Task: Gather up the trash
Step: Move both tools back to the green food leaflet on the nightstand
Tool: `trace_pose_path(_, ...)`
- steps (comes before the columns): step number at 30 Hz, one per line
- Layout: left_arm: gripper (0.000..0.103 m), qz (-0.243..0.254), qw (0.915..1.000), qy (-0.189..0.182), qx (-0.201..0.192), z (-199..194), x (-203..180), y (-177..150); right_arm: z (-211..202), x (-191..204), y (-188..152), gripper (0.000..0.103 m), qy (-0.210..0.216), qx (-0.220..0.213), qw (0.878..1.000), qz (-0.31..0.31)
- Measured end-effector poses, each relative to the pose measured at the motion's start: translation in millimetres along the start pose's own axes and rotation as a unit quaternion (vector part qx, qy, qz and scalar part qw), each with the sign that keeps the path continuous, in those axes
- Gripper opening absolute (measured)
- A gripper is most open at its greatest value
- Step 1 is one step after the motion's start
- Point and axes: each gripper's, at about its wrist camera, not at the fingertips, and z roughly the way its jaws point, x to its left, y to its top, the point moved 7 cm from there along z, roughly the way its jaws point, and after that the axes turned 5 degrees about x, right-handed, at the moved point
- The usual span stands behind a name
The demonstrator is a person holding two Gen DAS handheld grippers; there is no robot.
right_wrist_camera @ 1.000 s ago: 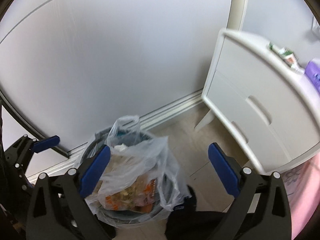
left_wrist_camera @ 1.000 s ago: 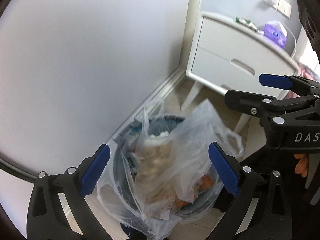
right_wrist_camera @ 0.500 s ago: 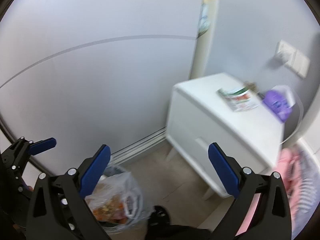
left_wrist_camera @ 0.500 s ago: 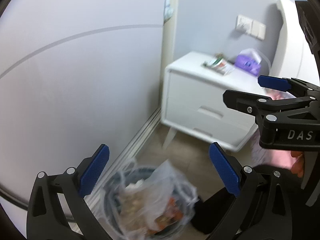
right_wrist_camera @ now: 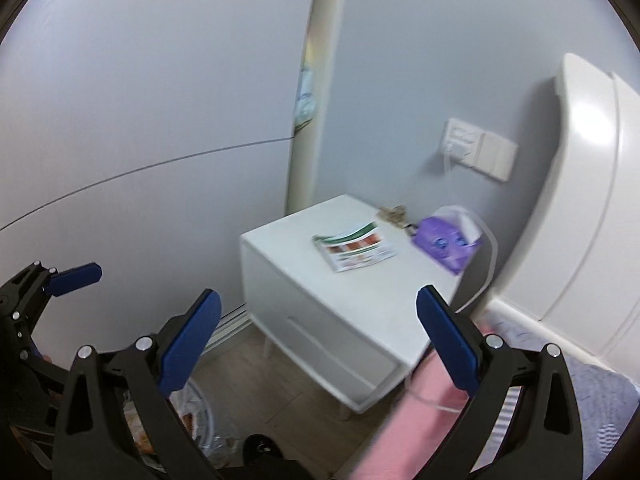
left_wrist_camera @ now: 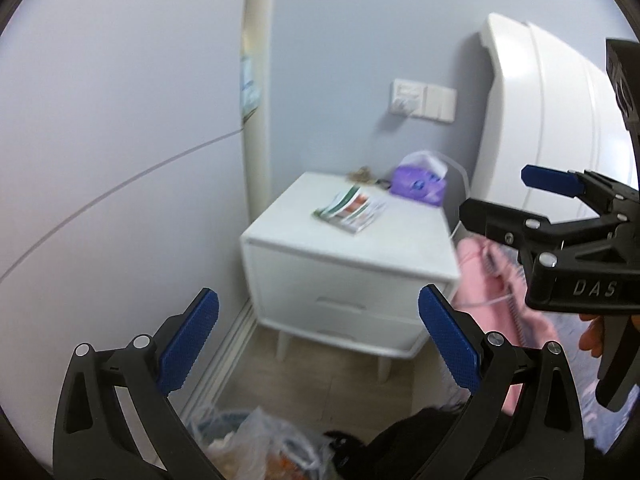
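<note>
Standing against the wall ahead of you is a white nightstand [left_wrist_camera: 344, 264], two drawers in its front. Your left gripper [left_wrist_camera: 318, 338] and right gripper [right_wrist_camera: 318, 338] both hold their jaws wide, gripping nothing. On top lie a purple tissue pack [right_wrist_camera: 448, 246] and a printed leaflet [right_wrist_camera: 354, 250]. Below on the floor, the clear trash bag [left_wrist_camera: 256, 446] sits crumpled, orange and pale scraps inside.

A white nightstand [right_wrist_camera: 360, 312] carries a purple tissue pack [right_wrist_camera: 446, 246] and a leaflet [right_wrist_camera: 354, 250] printed in green, red and white. Pink cloth [left_wrist_camera: 486, 280] lies beside it. Each black gripper has blue pads [left_wrist_camera: 190, 344].
</note>
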Motion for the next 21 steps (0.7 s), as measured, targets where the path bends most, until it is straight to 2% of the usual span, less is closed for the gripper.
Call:
trace_pose_path(9,0.097,0.019,0.9985,-0.048,-0.018,-6,-50,50,-31,-59,22,0.095,-0.044,-0.034,0.998,0.010)
trace_pose_path(21,0.097,0.044,0.9952,-0.083,-0.028,-1,-87,86,-42,-110,29,0.095,-0.071,-0.036,0.996,0.040)
